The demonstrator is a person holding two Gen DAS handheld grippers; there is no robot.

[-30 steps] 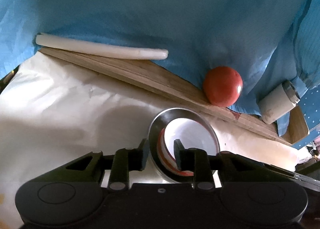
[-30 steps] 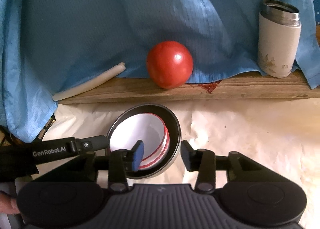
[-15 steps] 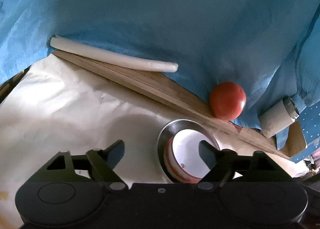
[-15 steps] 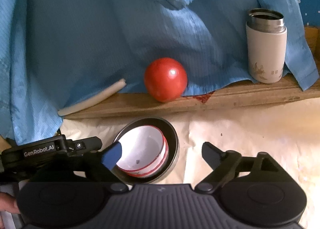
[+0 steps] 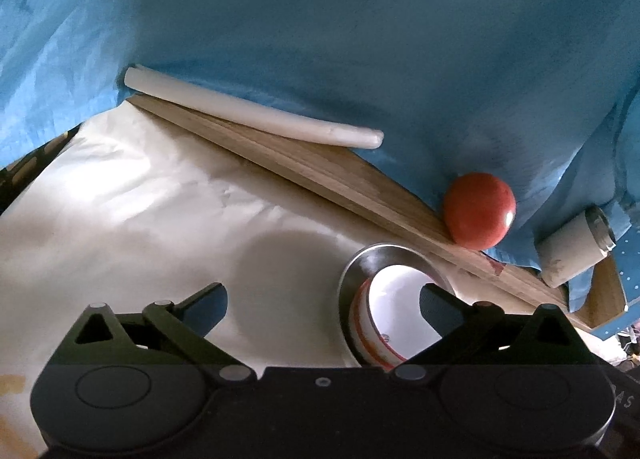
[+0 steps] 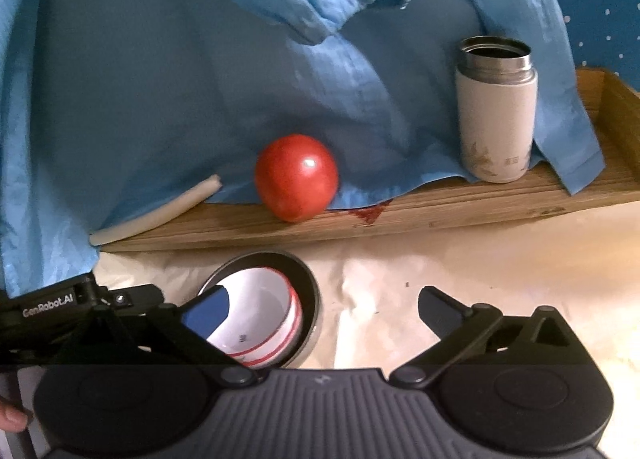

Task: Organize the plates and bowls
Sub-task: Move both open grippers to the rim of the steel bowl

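A white bowl with red stripes [image 5: 394,309] sits inside a steel bowl [image 5: 362,265] on the cream-covered table. Both show in the right wrist view too, the white bowl [image 6: 260,309] nested in the steel bowl [image 6: 308,287]. My left gripper [image 5: 324,301] is open and empty, its right finger in front of the bowls. My right gripper [image 6: 324,305] is open and empty, its left finger over the bowls' left side. The left gripper's body [image 6: 52,301] shows at the left of the right wrist view.
A wooden ledge [image 6: 400,215] runs along the back under blue cloth [image 6: 160,79]. On it stand a red tomato [image 6: 296,177], a white steel-rimmed flask [image 6: 496,111] and a white rolled stick [image 5: 248,113]. Cream paper [image 5: 140,211] covers the table.
Both grippers let go of the nested bowls, opened wide and drew back. The bowls now rest on the table.
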